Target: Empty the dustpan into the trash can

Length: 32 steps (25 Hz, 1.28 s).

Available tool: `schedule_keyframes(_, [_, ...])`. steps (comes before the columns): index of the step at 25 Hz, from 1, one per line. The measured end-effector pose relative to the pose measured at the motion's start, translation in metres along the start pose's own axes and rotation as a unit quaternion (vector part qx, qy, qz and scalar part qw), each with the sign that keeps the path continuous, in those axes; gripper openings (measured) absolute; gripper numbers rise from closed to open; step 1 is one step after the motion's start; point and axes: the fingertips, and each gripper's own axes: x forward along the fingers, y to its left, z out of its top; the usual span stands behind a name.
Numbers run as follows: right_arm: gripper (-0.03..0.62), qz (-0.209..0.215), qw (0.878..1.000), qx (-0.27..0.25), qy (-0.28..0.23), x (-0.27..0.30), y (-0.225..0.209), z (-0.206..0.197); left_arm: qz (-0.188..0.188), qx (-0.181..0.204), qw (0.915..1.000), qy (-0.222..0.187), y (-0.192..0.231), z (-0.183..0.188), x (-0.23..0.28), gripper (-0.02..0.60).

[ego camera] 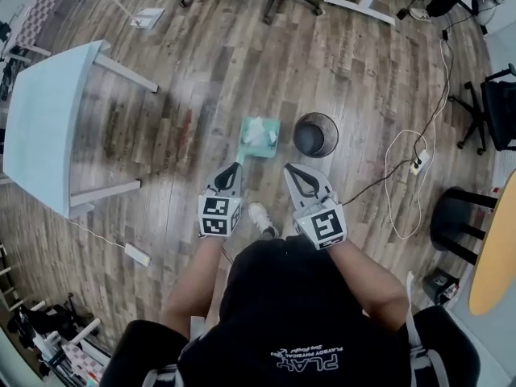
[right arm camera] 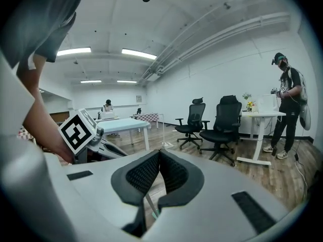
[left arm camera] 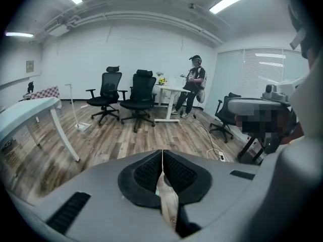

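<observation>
The left gripper (ego camera: pixel 235 168) has its jaws closed tight on the handle (ego camera: pixel 241 157) of the teal dustpan (ego camera: pixel 261 146). In the left gripper view a pale strip of that handle is pinched between the black ribbed pads (left arm camera: pixel 174 175), which meet at their tips. The dustpan reaches away from the gripper over the middle of the wooden floor (ego camera: pixel 193 71), with crumpled white paper (ego camera: pixel 255 131) lying in its tray. Whether its underside touches the floor cannot be told. The trash can (ego camera: pixel 314 134), round, dark and open at the top, stands on the floor just beside the dustpan's right edge, with a narrow strip of boards between them. The right gripper (ego camera: pixel 292 170) is beside the left one, apart from both the dustpan and the can. In the right gripper view its jaws are closed against each other at the tips. A thin pale line and a speck of green show in the gap under the pads (right arm camera: pixel 174 175), too small to identify, so no held thing can be made out. A white table (ego camera: pixel 44 127) stands toward the floor's left edge. A white cable (ego camera: pixel 403 147) runs to a power strip (ego camera: pixel 418 164) toward the right edge. One pale shoe (ego camera: pixel 260 216) shows between the two grippers
</observation>
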Motion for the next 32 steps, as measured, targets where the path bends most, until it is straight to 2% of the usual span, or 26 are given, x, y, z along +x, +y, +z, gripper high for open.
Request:
schedule_keyframes(3, [0.023, 0.008, 1.000, 0.003, 0.006, 0.004, -0.003, -0.017, 0.006, -0.017, 0.9996, 0.024, 0.008, -0.013, 0.019, 0.025])
schedule_keyframes(5, [0.023, 0.020, 1.000, 0.012, 0.020, 0.002, 0.003, -0.030, -0.004, -0.028, 0.9987, 0.043, 0.006, -0.026, 0.028, 0.025])
schedule_keyframes(7, [0.023, 0.032, 0.999, 0.025, 0.034, 0.001, 0.011, -0.040, -0.009, -0.025, 0.9979, 0.059, 0.005, -0.036, 0.034, 0.025])
schedule_keyframes(10, [0.023, 0.036, 0.998, 0.040, 0.042, 0.000, 0.014, -0.051, 0.006, -0.003, 0.9967, 0.080, 0.008, -0.045, 0.039, 0.028])
schedule_keyframes(11, [0.023, 0.036, 0.997, 0.044, 0.044, 0.000, 0.014, -0.054, 0.009, 0.005, 0.9962, 0.087, 0.008, -0.048, 0.041, 0.043])
schedule_keyframes(12, [0.023, 0.035, 0.997, 0.048, 0.046, -0.001, 0.013, -0.056, 0.010, 0.010, 0.9953, 0.095, 0.008, -0.050, 0.043, 0.106])
schedule_keyframes(13, [0.023, 0.034, 0.997, 0.050, 0.047, -0.001, 0.012, -0.059, 0.012, 0.013, 0.9944, 0.105, 0.008, -0.053, 0.047, 0.137])
schedule_keyframes(18, [0.023, 0.034, 0.997, 0.047, 0.056, 0.001, 0.003, -0.076, 0.039, 0.001, 0.9886, 0.145, 0.023, -0.068, 0.074, 0.179])
schedule_keyframes(21, [0.025, 0.025, 0.996, 0.061, 0.064, 0.005, -0.002, -0.082, 0.042, -0.013, 0.9845, 0.170, 0.030, -0.080, 0.091, 0.204])
schedule_keyframes(32, [0.025, 0.012, 0.995, 0.070, 0.073, 0.001, -0.012, -0.098, 0.065, -0.039, 0.9710, 0.227, 0.042, -0.115, 0.129, 0.206])
